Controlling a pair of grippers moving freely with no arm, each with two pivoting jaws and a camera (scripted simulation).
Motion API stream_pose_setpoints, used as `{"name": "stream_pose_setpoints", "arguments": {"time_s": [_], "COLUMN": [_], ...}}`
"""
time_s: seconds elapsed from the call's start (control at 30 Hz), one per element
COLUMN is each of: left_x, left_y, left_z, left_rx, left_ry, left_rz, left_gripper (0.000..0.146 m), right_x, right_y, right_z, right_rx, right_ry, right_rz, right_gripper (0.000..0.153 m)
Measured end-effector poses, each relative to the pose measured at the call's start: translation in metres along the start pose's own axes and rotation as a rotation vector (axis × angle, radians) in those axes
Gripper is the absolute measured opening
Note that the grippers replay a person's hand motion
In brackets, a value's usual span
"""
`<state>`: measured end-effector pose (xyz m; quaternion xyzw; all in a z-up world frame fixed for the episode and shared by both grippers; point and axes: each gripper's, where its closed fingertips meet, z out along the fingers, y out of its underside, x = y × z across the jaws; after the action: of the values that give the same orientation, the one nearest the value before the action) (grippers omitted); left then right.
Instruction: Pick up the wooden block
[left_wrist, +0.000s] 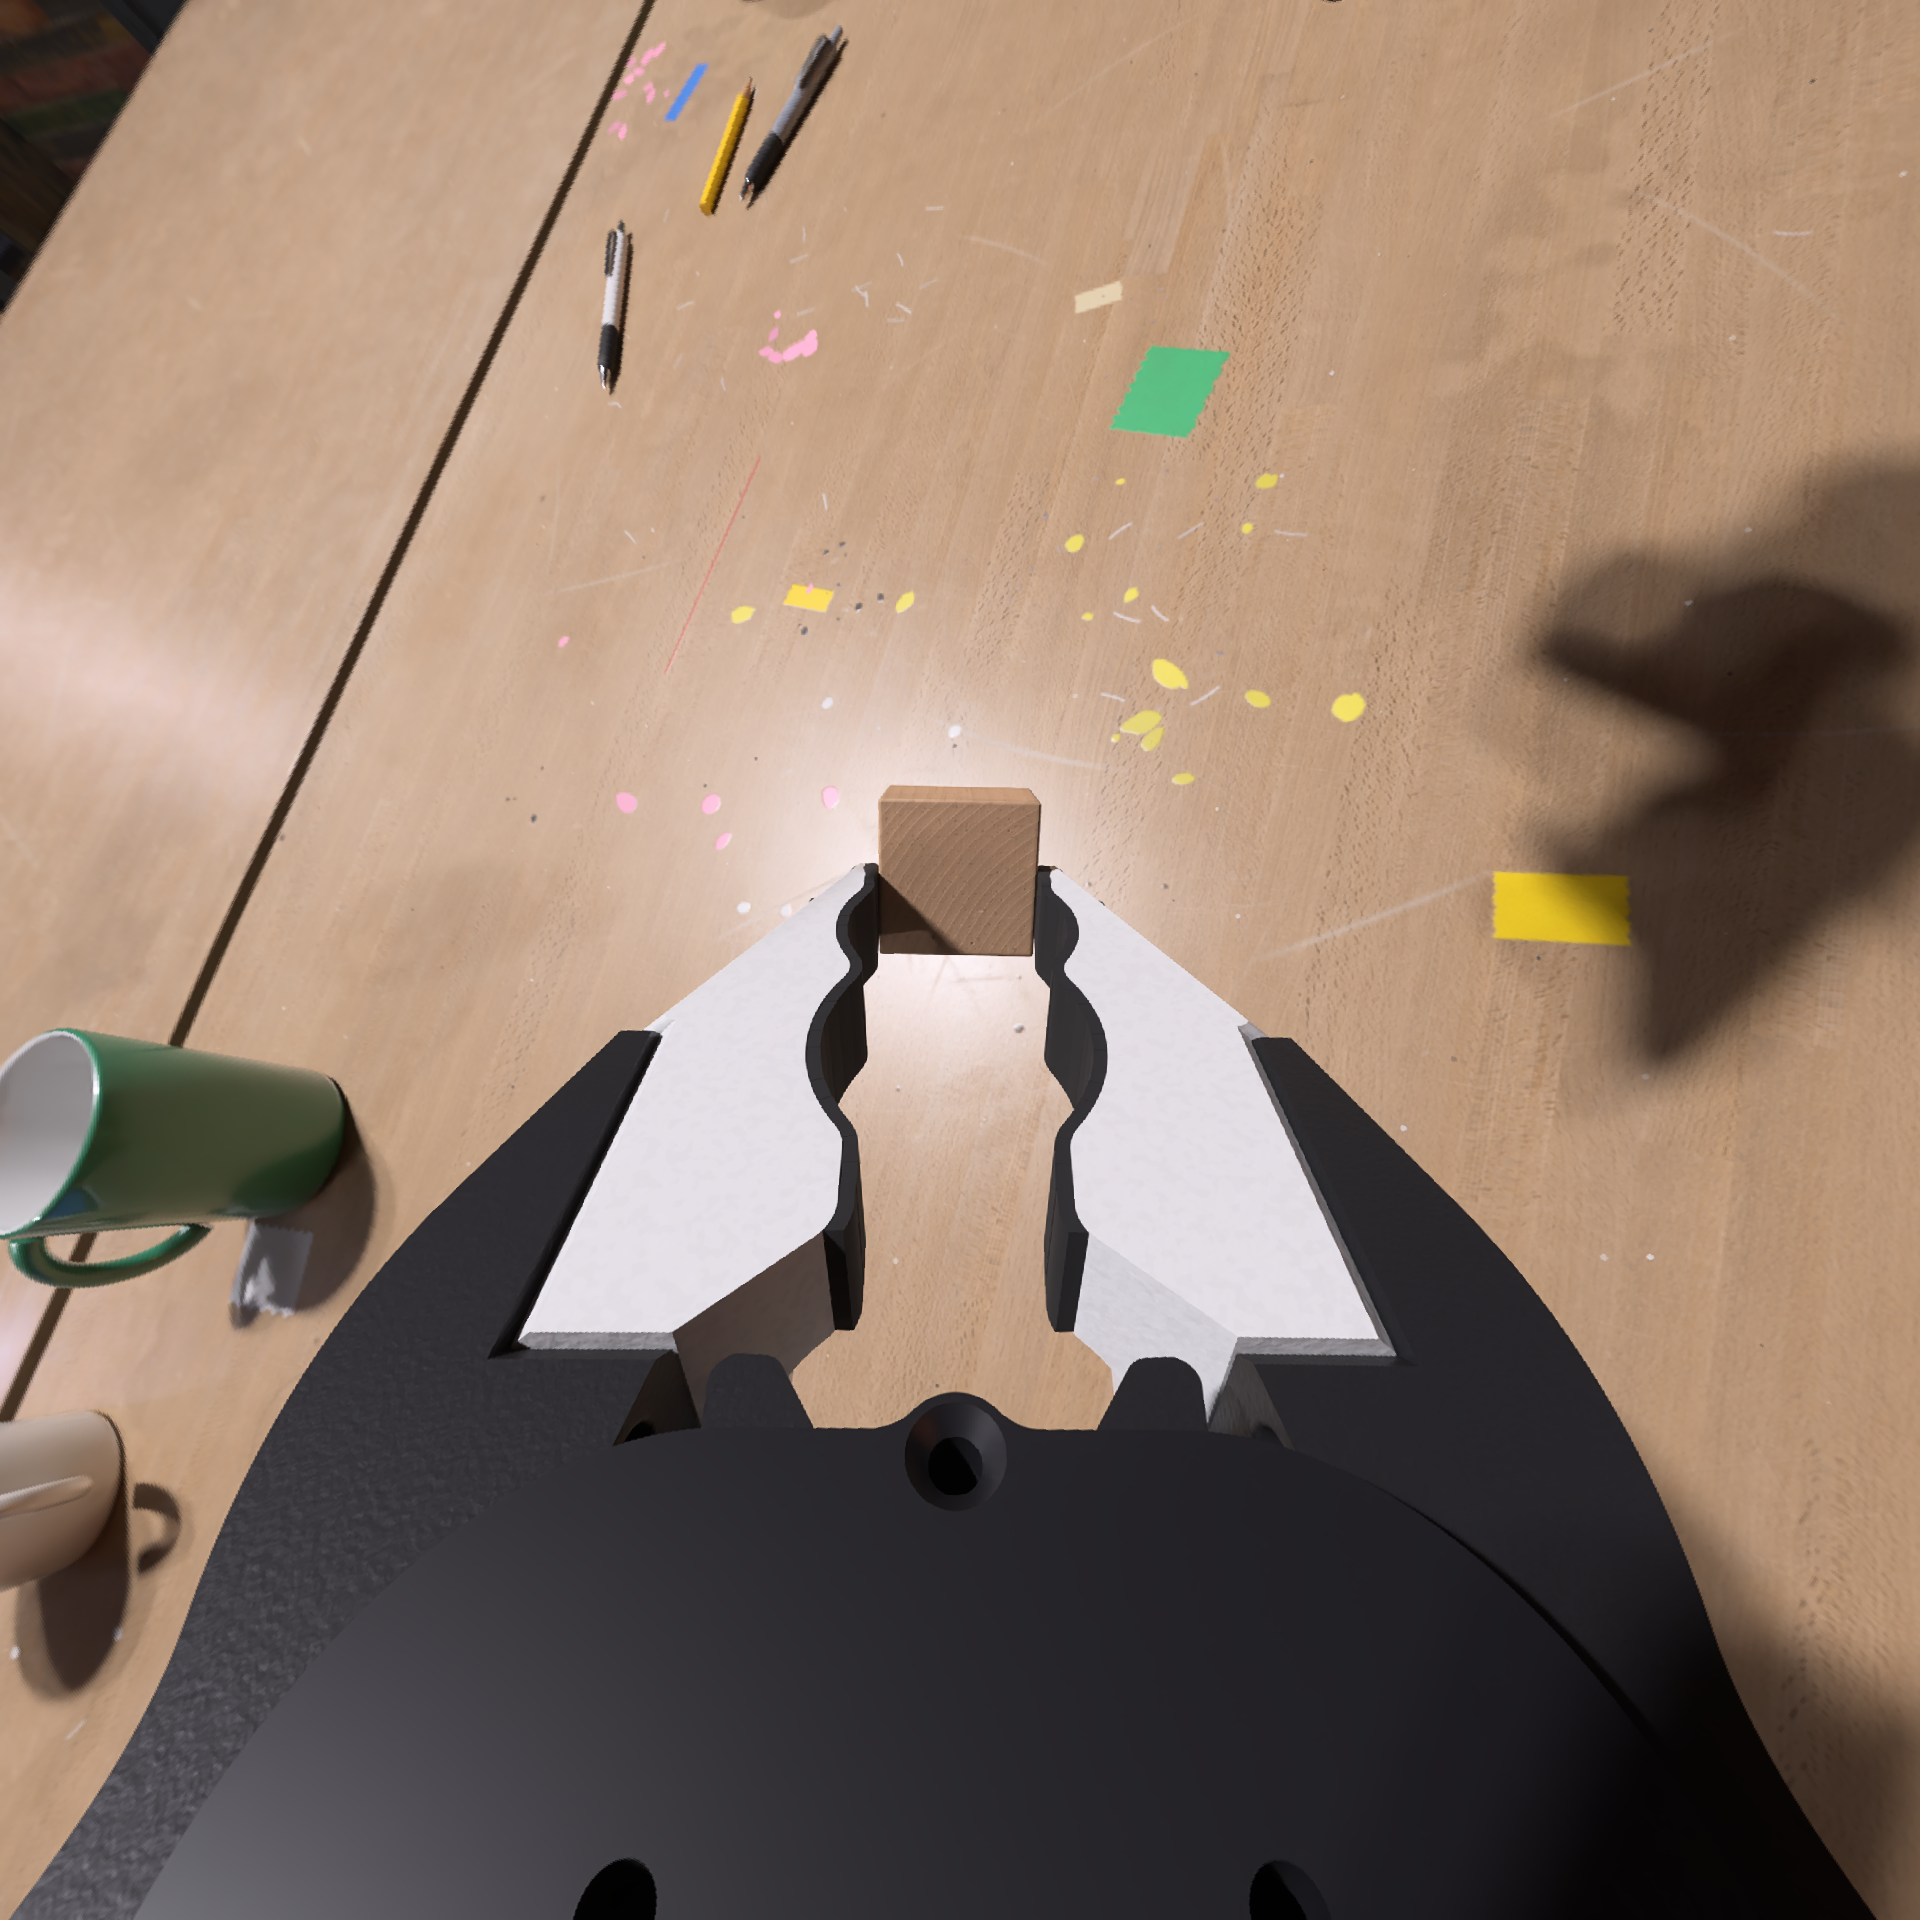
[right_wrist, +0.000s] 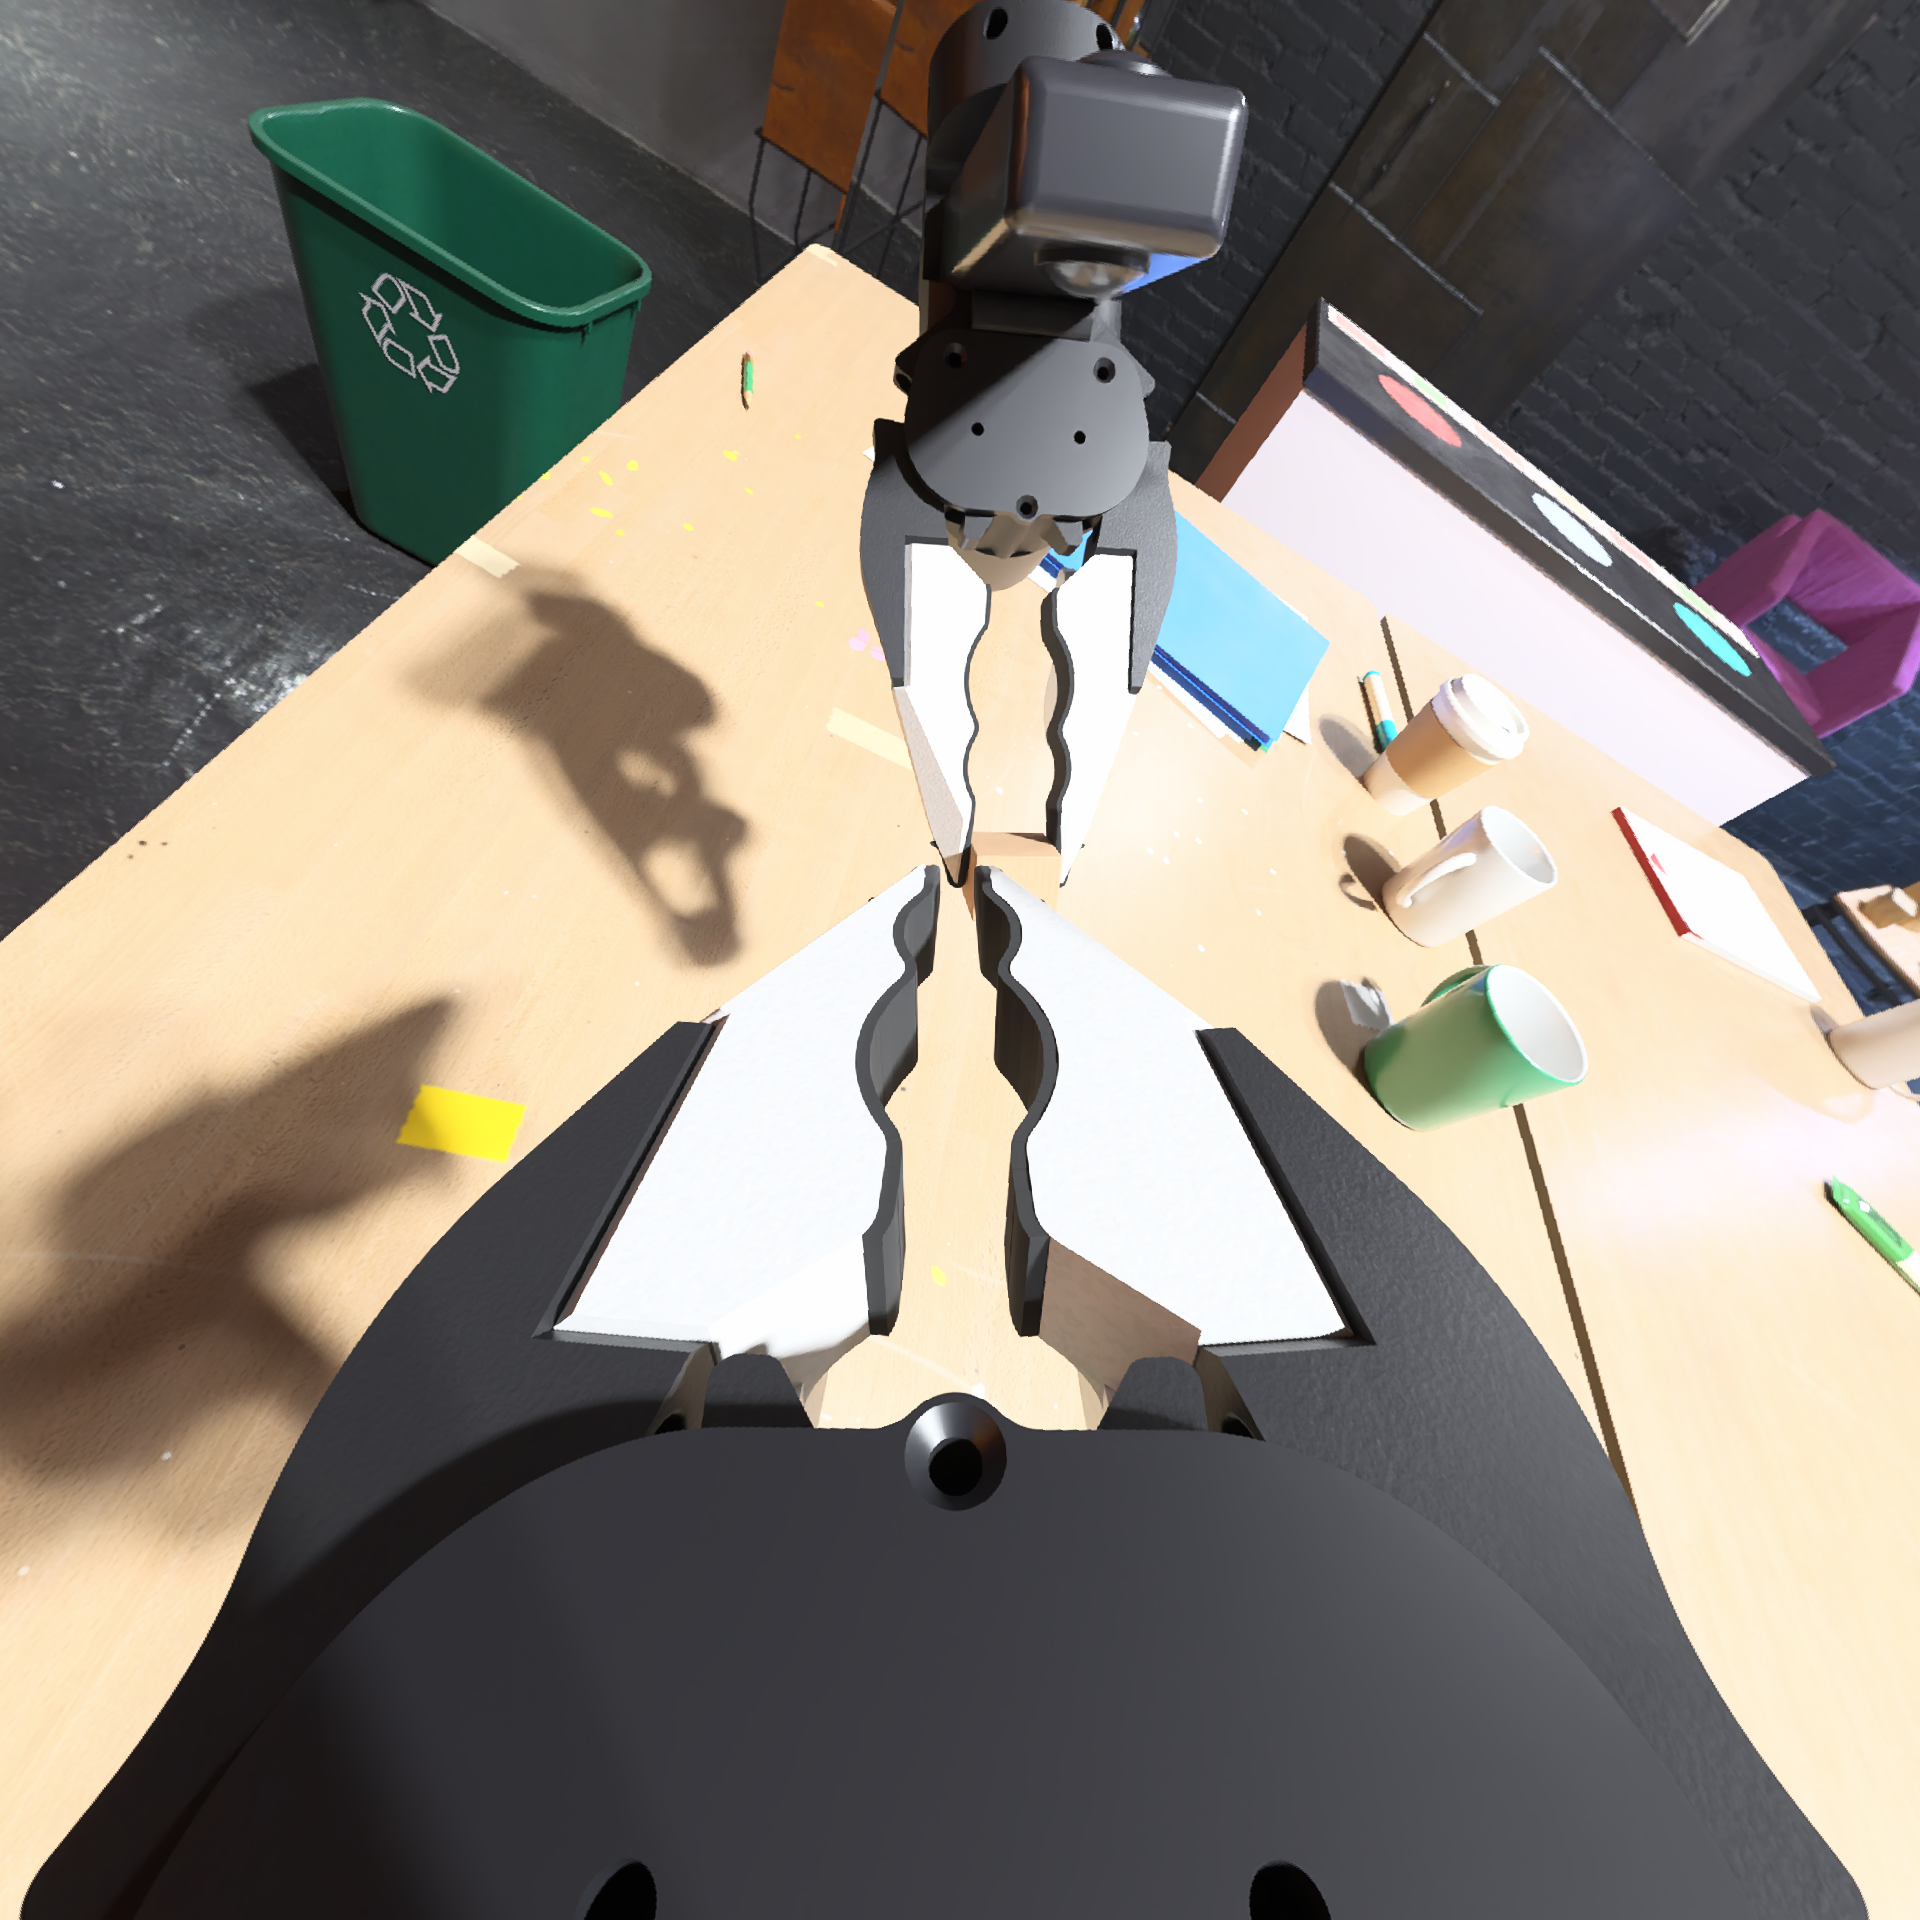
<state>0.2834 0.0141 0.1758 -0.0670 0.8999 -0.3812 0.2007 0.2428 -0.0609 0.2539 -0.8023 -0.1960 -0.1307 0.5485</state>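
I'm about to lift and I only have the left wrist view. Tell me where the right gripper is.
Observer: The right gripper points at the wooden block from the side opposite the left gripper, and its tips are close to the block.
Operator: Give me the state of its jaws.
Observer: They stand only a narrow gap apart, with nothing between them.
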Motion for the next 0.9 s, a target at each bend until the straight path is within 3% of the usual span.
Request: {"name": "stream_pose_setpoints", "arguments": {"time_s": [0.53,0.8,0.9], "left_x": [-0.001,0.019,0.023], "left_y": [0.004,-0.016,-0.018], "left_z": [0.005,0.005,0.008], "left_rx": [-0.018,0.068,0.058], "left_ry": [0.013,0.092,0.104], "left_rz": [-0.022,0.054,0.068], "left_gripper": [0.029,0.029,0.029], "right_x": [0.001,0.02,0.026], "right_y": [0.003,-0.02,-0.012], "right_z": [0.002,-0.033,-0.034], "right_rx": [-0.017,0.154,0.123], "right_ry": [0.011,0.093,0.105], "right_rz": [-0.031,-0.001,0.004], "right_gripper": [0.006,0.006,0.006]}}
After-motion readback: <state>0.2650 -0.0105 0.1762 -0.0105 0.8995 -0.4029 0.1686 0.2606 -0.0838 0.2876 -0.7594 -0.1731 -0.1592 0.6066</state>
